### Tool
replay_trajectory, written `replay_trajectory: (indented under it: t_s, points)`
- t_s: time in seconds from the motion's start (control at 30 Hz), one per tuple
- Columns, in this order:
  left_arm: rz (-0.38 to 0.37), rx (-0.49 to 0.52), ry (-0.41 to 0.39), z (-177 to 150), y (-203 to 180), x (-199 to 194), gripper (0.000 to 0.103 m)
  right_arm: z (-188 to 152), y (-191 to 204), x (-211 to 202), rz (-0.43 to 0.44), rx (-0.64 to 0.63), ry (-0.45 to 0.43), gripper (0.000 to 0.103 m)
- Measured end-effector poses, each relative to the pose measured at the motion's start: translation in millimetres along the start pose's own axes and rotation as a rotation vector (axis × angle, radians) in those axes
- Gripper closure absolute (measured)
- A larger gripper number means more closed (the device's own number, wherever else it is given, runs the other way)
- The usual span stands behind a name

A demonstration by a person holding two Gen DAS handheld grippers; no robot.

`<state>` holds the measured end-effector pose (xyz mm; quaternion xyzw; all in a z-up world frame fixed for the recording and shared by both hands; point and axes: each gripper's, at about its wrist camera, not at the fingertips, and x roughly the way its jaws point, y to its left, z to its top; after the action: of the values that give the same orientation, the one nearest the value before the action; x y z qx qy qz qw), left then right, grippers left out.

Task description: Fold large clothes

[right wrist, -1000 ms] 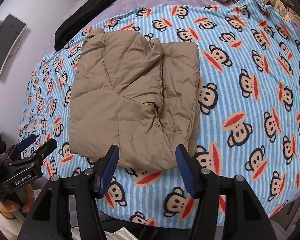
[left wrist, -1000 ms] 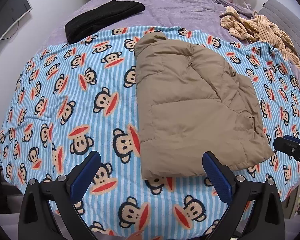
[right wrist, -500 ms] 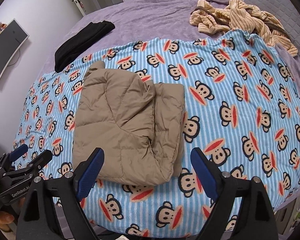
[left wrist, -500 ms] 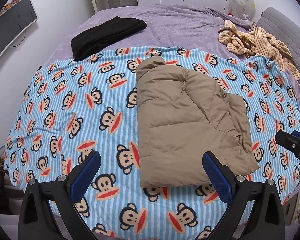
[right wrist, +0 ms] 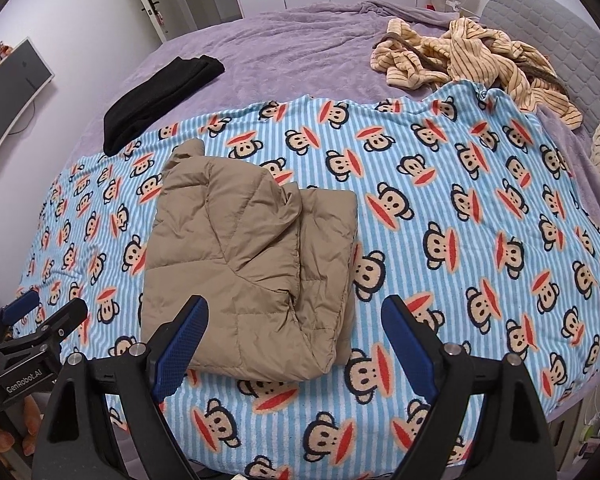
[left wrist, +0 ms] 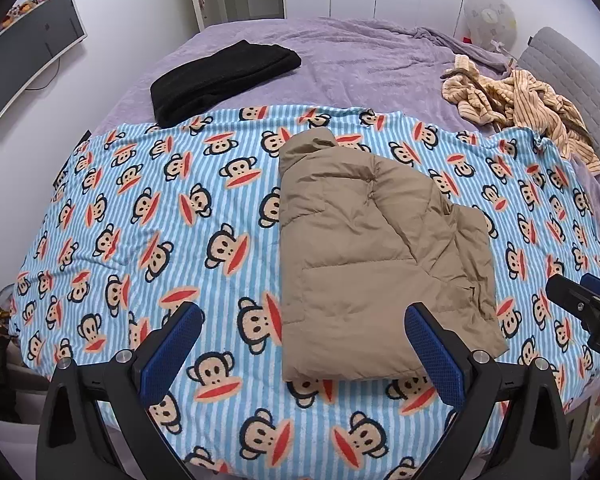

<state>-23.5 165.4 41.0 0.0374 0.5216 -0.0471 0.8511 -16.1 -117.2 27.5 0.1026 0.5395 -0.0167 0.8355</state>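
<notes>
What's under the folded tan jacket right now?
The tan jacket lies directly on the blue striped monkey blanket, which spreads out past every edge. Whatever sits beneath the jacket's folds, or tucked between its layers, is covered and cannot be seen.

Purple bed (left wrist: 340, 64), white walls (left wrist: 112, 20)

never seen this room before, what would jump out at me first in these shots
The blue-and-white striped blanket printed with red-mouthed monkey faces covers the near half of the purple bed. On it lies a folded tan quilted puffer jacket, just beyond both open grippers. At the far side sit a folded black garment on the left and a crumpled cream striped garment on the right.
</notes>
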Motion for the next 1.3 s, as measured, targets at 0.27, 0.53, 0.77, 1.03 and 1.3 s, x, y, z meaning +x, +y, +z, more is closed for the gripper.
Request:
replay_trajectory:
  t_s: [0.27, 0.53, 0.77, 1.03, 1.3]
  points:
    - [-0.003, -0.007, 0.0, 0.9, 0.0, -1.1, 0.001, -0.7, 1.5, -1.0, -0.001, 0.001, 0.0, 0.013]
    - [-0.004, -0.006, -0.001, 0.8, 0.7, -0.8, 0.001, -0.4, 1.7, -1.4, -0.001, -0.001, 0.0, 0.013]
    - [-0.003, -0.005, 0.0, 0.9, 1.1, -0.6, 0.001, -1.0, 2.6, -1.6, -0.001, 0.001, 0.0, 0.013]
    - [-0.004, -0.006, 0.0, 0.6, 1.1, -0.7, 0.001, -0.9, 3.6, -2.0, -0.003, 0.002, 0.001, 0.013]
    - [-0.004, -0.006, 0.0, 0.5, 1.0, -0.7, 0.001, -1.3, 4.0, -2.1, -0.003, 0.002, 0.001, 0.013]
